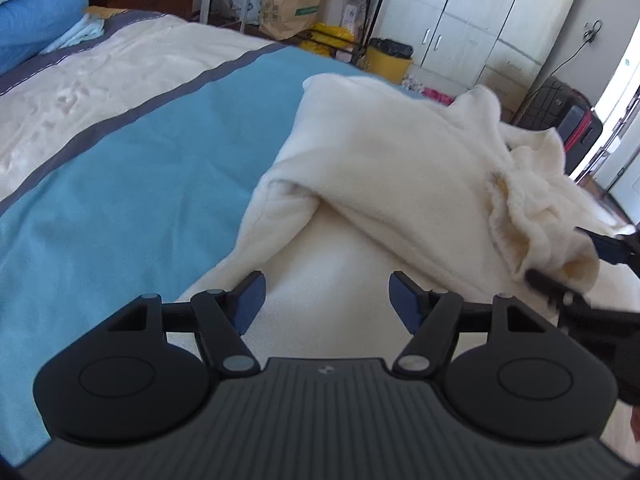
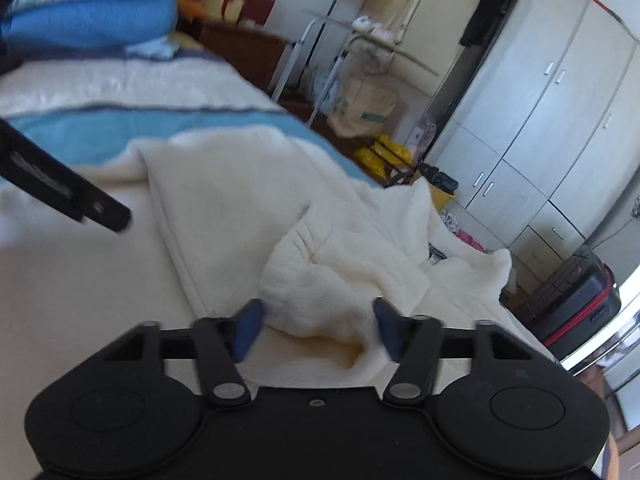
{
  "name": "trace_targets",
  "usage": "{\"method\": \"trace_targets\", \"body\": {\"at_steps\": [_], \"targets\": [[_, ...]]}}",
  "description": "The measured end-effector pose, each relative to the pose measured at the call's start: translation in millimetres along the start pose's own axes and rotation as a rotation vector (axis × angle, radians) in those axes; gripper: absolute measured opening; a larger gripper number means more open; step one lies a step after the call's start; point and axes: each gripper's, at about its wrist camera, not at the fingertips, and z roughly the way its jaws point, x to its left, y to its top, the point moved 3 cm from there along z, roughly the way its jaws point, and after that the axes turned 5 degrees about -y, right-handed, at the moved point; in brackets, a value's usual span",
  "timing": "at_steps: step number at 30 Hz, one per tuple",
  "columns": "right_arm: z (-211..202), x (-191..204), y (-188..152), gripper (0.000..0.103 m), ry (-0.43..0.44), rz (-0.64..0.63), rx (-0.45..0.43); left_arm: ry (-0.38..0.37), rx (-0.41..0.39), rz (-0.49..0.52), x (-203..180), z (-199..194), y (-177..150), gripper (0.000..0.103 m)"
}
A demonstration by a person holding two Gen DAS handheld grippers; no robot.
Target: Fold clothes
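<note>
A cream fleece garment point(image 1: 400, 160) lies spread on the bed, with a flap folded over and a bunched sleeve end point(image 1: 536, 224) at the right. My left gripper point(image 1: 326, 300) hovers open over a flat part of the fleece, nothing between its pads. In the right wrist view the same garment point(image 2: 224, 184) fills the middle. My right gripper point(image 2: 318, 320) stands with its jaws apart around the bunched fold point(image 2: 320, 288), which fills the gap between the blue pads. The right gripper point(image 1: 572, 264) also shows at the left view's right edge, and a left finger point(image 2: 100, 208) shows blurred in the right wrist view.
The bed carries a blue and cream blanket point(image 1: 140, 200); folded blue bedding point(image 2: 92, 24) is piled at its head. Beyond the bed's far edge stand a paper bag point(image 1: 292, 4), a yellow bin point(image 1: 388, 60), a white wardrobe point(image 2: 540, 120) and a dark suitcase point(image 2: 580, 300).
</note>
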Motion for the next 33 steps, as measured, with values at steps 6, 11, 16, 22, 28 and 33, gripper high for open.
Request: {"method": "trace_targets", "body": {"at_steps": [6,11,16,22,28,33], "targets": [[-38.7,-81.5,-21.8,0.020,-0.156,0.466,-0.013,0.013,0.020,-0.009,5.7,3.8,-6.8,0.068],[-37.4,-133.6,-96.2,0.034,-0.075,0.846,0.130,0.043,0.021,0.022,-2.3,2.5,-10.7,0.068],[-32.3,-154.2,-128.5,0.055,0.129,1.129,0.068,-0.027,-0.001,0.000,-4.8,-5.5,-7.7,0.068],[-17.7,-142.5,-116.5,0.071,0.111,1.095,0.029,-0.024,0.014,0.034,-18.9,-3.4,-8.4,0.068],[-20.6,-137.2,-95.8,0.026,-0.112,0.792,0.044,0.108,0.014,0.057,-8.9,-15.1,-12.4,0.068],[-31.8,-142.2,-95.0,0.032,-0.114,0.843,0.140,0.205,-0.064,0.081,7.6,-50.9,10.2,0.069]]}}
